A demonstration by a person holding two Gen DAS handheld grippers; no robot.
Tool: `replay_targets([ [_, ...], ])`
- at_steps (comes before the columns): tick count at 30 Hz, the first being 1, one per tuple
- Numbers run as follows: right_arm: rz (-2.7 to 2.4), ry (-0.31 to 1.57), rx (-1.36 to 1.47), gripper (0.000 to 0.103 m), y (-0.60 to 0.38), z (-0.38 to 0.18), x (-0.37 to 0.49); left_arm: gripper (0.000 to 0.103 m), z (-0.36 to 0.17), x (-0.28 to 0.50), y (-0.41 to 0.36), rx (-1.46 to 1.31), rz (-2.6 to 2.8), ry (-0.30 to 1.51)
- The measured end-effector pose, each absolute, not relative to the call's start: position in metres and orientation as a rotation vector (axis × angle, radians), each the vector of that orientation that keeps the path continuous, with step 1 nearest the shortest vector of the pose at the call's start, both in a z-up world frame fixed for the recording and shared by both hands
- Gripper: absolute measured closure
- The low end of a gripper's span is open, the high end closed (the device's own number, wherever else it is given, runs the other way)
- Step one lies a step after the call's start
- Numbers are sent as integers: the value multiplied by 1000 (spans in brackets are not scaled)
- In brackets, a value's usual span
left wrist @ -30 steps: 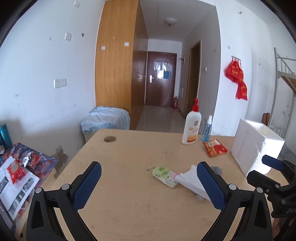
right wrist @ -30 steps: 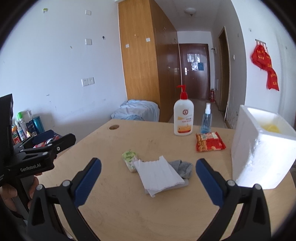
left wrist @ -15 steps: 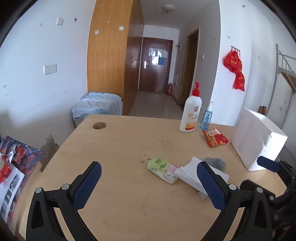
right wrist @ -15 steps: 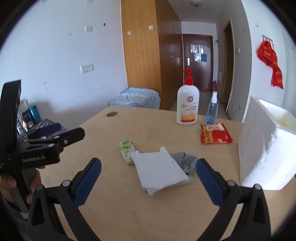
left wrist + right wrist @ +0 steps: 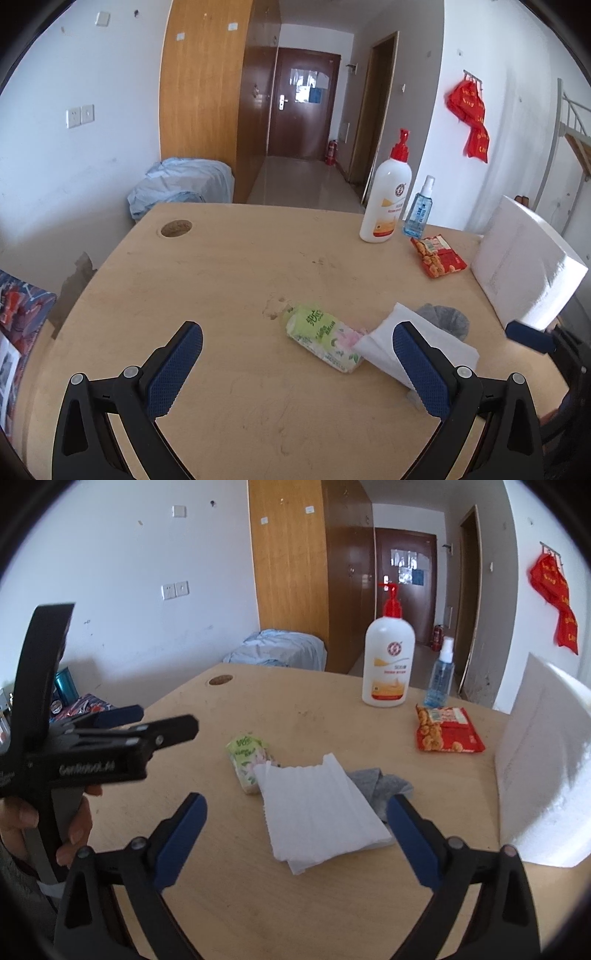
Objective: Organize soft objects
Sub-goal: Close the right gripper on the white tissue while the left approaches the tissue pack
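Two pairs of tongs hang over the wooden worktop [image 5: 303, 904], left tongs [image 5: 297, 363] and right tongs [image 5: 295, 829] both spread wide and holding nothing. A white foam box [image 5: 543, 775] stands at the right edge. Mid-worktop, a folded white cloth [image 5: 317, 808] lies over a grey sock [image 5: 376, 784], touching a green tissue pack [image 5: 323, 338]. A lotion bottle [image 5: 388, 661] and red snack packet [image 5: 447, 733] sit behind.

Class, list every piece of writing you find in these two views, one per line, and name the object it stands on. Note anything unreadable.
"GenRobot.AI": side of the left gripper, blurred but legible.
Green tissue pack: printed characters, too small to read.
Pump bottle: round red logo and a line of text, unreadable.
Spray bottle: label unreadable.
Red snack packet: print unreadable.
Red hanging bags: gold characters, blurred.
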State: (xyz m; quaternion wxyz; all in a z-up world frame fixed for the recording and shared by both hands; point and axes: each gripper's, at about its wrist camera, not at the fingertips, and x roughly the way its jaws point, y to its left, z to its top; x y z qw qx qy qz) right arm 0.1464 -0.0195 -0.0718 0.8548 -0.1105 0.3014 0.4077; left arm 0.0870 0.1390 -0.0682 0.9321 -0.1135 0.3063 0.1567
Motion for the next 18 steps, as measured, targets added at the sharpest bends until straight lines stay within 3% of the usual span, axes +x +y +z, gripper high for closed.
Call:
replay_targets([
  [12, 903, 750, -258, 19, 1, -100, 167, 0, -97, 127, 157, -314, 263, 719],
  [18, 897, 801, -290, 34, 9, -112, 173, 0, -102, 130, 162, -350, 240, 725],
])
